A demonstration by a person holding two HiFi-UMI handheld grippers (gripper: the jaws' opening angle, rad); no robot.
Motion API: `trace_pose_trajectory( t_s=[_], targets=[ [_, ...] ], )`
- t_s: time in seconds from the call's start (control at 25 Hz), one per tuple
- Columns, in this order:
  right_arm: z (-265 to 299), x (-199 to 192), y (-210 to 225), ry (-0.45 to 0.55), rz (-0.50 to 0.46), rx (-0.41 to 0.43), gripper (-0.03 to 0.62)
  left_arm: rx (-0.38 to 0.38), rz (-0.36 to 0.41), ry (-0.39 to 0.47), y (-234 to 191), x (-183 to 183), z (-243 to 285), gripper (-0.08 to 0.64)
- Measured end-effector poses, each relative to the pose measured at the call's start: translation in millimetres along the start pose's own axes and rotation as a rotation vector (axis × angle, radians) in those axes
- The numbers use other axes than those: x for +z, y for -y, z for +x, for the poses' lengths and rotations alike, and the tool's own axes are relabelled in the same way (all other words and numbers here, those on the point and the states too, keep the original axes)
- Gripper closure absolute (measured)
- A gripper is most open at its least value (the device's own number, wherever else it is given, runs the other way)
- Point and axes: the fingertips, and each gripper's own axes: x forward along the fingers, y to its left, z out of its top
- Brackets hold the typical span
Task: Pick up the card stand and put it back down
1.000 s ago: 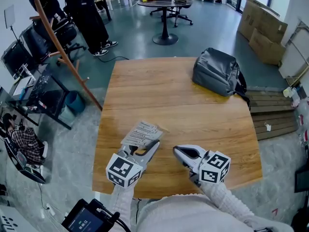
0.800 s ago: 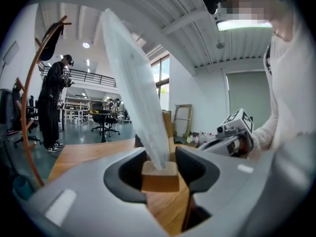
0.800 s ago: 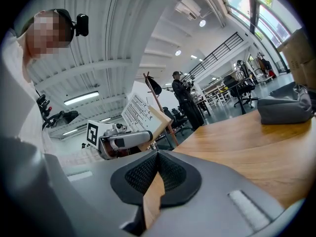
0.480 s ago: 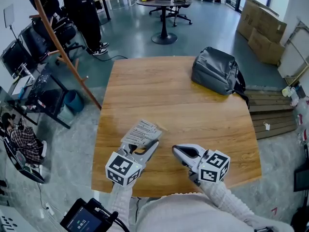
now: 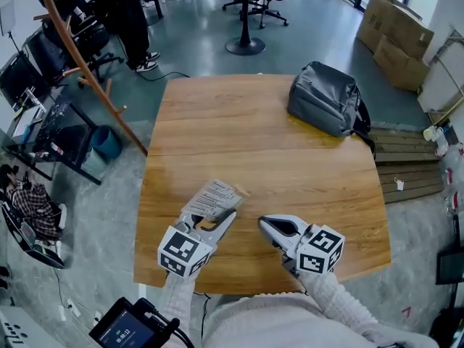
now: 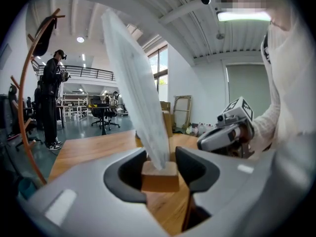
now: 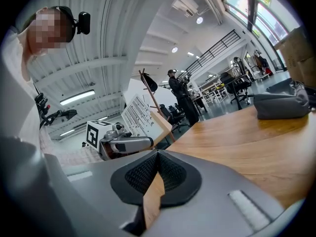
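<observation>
The card stand is a small wooden block with a white printed card rising from its slot. My left gripper is shut on the block, one pad against each side. In the head view the card leans away over the table's near left part, just ahead of the left gripper. The right gripper view shows the stand tilted and seemingly just off the wood. My right gripper hovers beside it to the right, pads together, holding nothing.
A grey backpack lies at the far right corner of the wooden table. A curved wooden coat rack and office chairs stand to the left. Cardboard boxes and a pallet are on the right.
The head view has tipped slightly. Both grippers and the card stand keep their places.
</observation>
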Motion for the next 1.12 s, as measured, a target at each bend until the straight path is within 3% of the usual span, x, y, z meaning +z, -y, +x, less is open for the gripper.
trace_pose_trajectory(
  t_s=[0.32,0.72,1.12],
  targets=[
    [6,-14,24,-0.017,0.074,-0.032,0.597,-0.055,-0.073,-0.075,-1,-47,31,0.376],
    [3,-55,63,-0.066,0.171,-0.073,0.597,-0.078,0.014,-0.153,2,-101,78,0.376],
    [-1,-91,72,-0.115,0.243,-0.087,0.597,-0.101,-0.003,-0.255,14,-153,96,0.377]
  ],
)
